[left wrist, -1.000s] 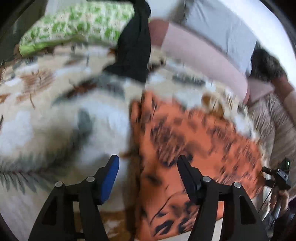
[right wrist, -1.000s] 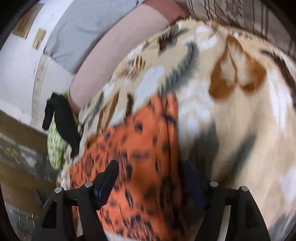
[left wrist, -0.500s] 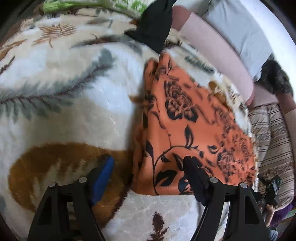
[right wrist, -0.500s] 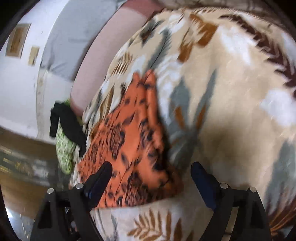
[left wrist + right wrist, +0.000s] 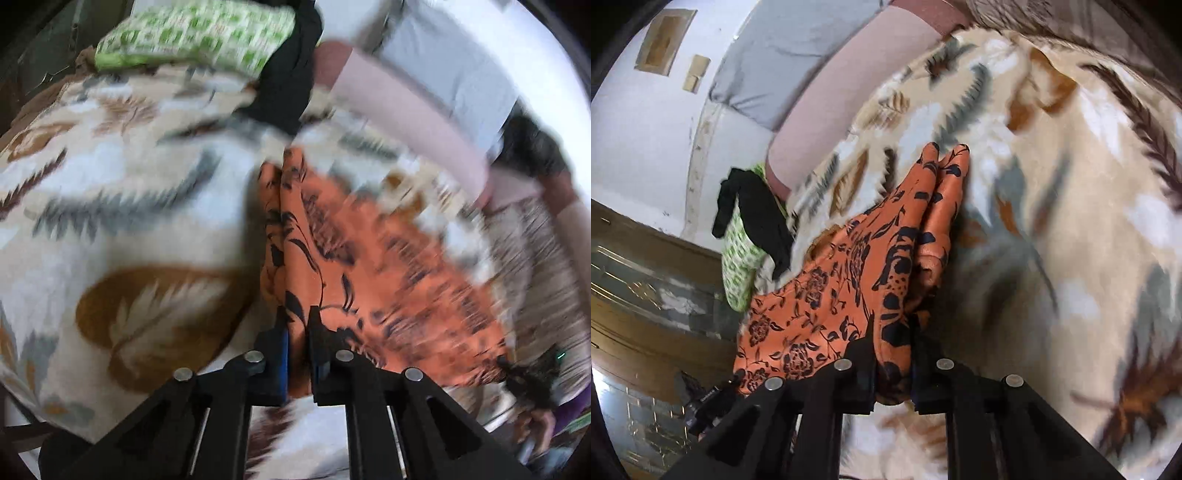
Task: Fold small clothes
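Both your claws had just closed: the left gripper and right gripper each pinched a near corner of the cloth, whose length ran away across the blanket.

Left wrist view, angled steeply down along its fingers, close over leaf-print blanket, right wrist view likewise from the opposite side, both sharing orange floral garment and black cloth.
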`<state>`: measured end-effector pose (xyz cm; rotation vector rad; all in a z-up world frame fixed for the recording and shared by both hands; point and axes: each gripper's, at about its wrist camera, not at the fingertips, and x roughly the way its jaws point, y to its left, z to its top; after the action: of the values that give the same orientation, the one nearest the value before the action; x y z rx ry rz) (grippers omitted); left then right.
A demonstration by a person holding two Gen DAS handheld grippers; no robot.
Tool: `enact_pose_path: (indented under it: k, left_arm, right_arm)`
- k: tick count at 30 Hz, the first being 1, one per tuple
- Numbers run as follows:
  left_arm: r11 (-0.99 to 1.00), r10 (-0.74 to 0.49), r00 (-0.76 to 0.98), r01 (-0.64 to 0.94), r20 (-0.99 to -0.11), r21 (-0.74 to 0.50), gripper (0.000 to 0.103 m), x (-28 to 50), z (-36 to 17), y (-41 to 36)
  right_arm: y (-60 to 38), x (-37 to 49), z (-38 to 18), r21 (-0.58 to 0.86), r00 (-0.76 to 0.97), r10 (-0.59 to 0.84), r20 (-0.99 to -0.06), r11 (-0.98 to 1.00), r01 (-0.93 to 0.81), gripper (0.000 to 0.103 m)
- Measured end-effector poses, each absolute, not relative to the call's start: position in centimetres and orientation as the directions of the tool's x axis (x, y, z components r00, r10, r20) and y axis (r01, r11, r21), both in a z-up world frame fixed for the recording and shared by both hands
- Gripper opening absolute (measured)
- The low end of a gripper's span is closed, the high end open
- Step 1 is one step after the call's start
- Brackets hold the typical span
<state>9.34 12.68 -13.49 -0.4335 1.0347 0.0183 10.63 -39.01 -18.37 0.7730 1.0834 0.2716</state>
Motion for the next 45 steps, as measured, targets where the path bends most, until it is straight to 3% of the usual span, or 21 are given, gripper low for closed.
enact_pose_path:
  k: [2, 3, 5, 6, 7, 12, 16, 17, 18, 21, 23, 25, 30, 32, 35, 37, 38, 39, 42, 44, 45]
  left_arm:
    - [0.919, -0.164, 0.437, -0.258, -0.885, -0.297, 0.028, 10.1, -17.0, 13.6]
    - [0.891, -0.205, 0.460, -0.278, -0.864, -0.359, 0.028, 9.9, -17.3, 14.5]
    - [0.883, -0.176, 0.513, -0.296, -0.840, -0.365, 0.038, 9.4, -15.3, 15.1]
    - [0.895, -0.136, 0.552, -0.287, -0.823, -0.340, 0.039, 9.4, -14.0, 15.0]
    - [0.918, -0.091, 0.597, -0.261, -0.797, -0.300, 0.042, 9.4, -12.3, 14.4]
    - [0.961, -0.138, 0.644, -0.095, -0.753, -0.258, 0.055, 11.0, -10.7, 10.1]
    - [0.976, -0.177, 0.591, 0.004, -0.787, -0.216, 0.055, 13.3, -13.3, 6.3]
    - [0.979, -0.178, 0.579, 0.025, -0.796, -0.201, 0.055, 13.8, -14.0, 5.6]
    - [0.985, -0.161, 0.564, 0.034, -0.810, -0.172, 0.055, 14.1, -14.7, 5.1]
    - [0.988, -0.143, 0.559, 0.039, -0.816, -0.146, 0.056, 14.4, -16.1, 4.6]
    - [0.988, -0.145, 0.561, 0.042, -0.815, -0.147, 0.057, 14.7, -15.9, 4.6]
    - [0.988, -0.144, 0.552, 0.039, -0.821, -0.147, 0.057, 14.5, -15.1, 4.7]
    - [0.987, -0.148, 0.609, 0.040, -0.780, -0.155, 0.062, 13.8, -13.8, 5.0]
    - [0.990, -0.134, 0.576, 0.038, -0.806, -0.137, 0.062, 14.5, -15.0, 4.9]
    - [0.991, -0.130, 0.559, 0.039, -0.819, -0.130, 0.062, 15.0, -16.0, 4.8]
    - [0.988, -0.142, 0.558, 0.033, -0.818, -0.149, 0.062, 14.4, -14.9, 4.8]
    - [0.986, -0.153, 0.571, 0.036, -0.806, -0.161, 0.062, 13.9, -14.2, 4.9]
    - [0.985, -0.158, 0.596, 0.046, -0.787, -0.164, 0.062, 13.0, -13.2, 5.0]
    - [0.985, -0.161, 0.626, 0.060, -0.763, -0.159, 0.063, 10.8, -11.8, 5.5]
    - [0.981, -0.174, 0.627, 0.045, -0.759, -0.188, 0.063, 9.6, -11.7, 6.1]
    - [0.975, -0.189, 0.620, 0.028, -0.761, -0.219, 0.063, 9.0, -11.9, 6.6]
  right_arm:
    - [-39.5, 10.0, -21.7, 0.621, 0.397, 0.511, -0.762, 0.750, 0.229, 0.025]
    - [-39.9, 9.8, -23.0, 0.638, 0.388, 0.528, -0.755, 0.726, 0.255, 0.032]
    - [-40.5, 9.3, -21.8, 0.652, 0.447, 0.513, -0.733, 0.718, 0.244, 0.040]
    - [-40.6, 9.2, -20.6, 0.624, 0.483, 0.472, -0.737, 0.749, 0.221, 0.059]
    - [-40.5, 9.3, -19.3, 0.596, 0.519, 0.432, -0.738, 0.777, 0.201, 0.069]
    - [-39.1, 14.0, -16.5, 0.593, 0.557, 0.453, -0.696, 0.800, 0.089, 0.070]
    - [-37.4, 20.4, -18.6, 0.434, 0.509, 0.337, -0.792, 0.897, 0.081, 0.067]
    - [-37.0, 21.7, -19.4, 0.426, 0.487, 0.342, -0.804, 0.902, 0.070, 0.054]
    - [-37.0, 22.6, -20.1, 0.416, 0.446, 0.347, -0.825, 0.907, 0.062, 0.015]
    - [-37.1, 22.7, -19.1, 0.340, 0.504, 0.264, -0.822, 0.938, 0.063, 0.011]
    - [-38.4, 23.0, -20.5, 0.336, 0.492, 0.233, -0.839, 0.932, 0.133, 0.011]
    - [-39.9, 22.8, -21.8, 0.431, 0.499, 0.297, -0.814, 0.885, 0.175, 0.015]
    - [-38.9, 20.2, -17.4, 0.425, 0.606, 0.268, -0.749, 0.896, 0.128, 0.017]
    - [-37.9, 19.3, -16.1, 0.497, 0.619, 0.357, -0.700, 0.865, 0.064, 0.017]
    - [-36.2, 18.7, -18.4, 0.641, 0.472, 0.560, -0.681, 0.767, 0.014, 0.020]
    - [-37.4, 18.4, -21.8, 0.550, 0.406, 0.460, -0.790, 0.824, 0.137, 0.017]
    - [-39.1, 17.7, -22.5, 0.612, 0.435, 0.490, -0.756, 0.765, 0.202, 0.010]
    - [-40.9, 16.4, -22.3, 0.669, 0.494, 0.497, -0.714, 0.691, 0.272, 0.010]
    - [-41.3, 12.9, -19.2, 0.660, 0.592, 0.435, -0.679, 0.714, 0.232, 0.019]
    - [-40.4, 10.2, -18.9, 0.718, 0.576, 0.509, -0.640, 0.663, 0.212, 0.037]
    - [-39.7, 8.8, -19.0, 0.741, 0.559, 0.546, -0.625, 0.641, 0.202, 0.060]
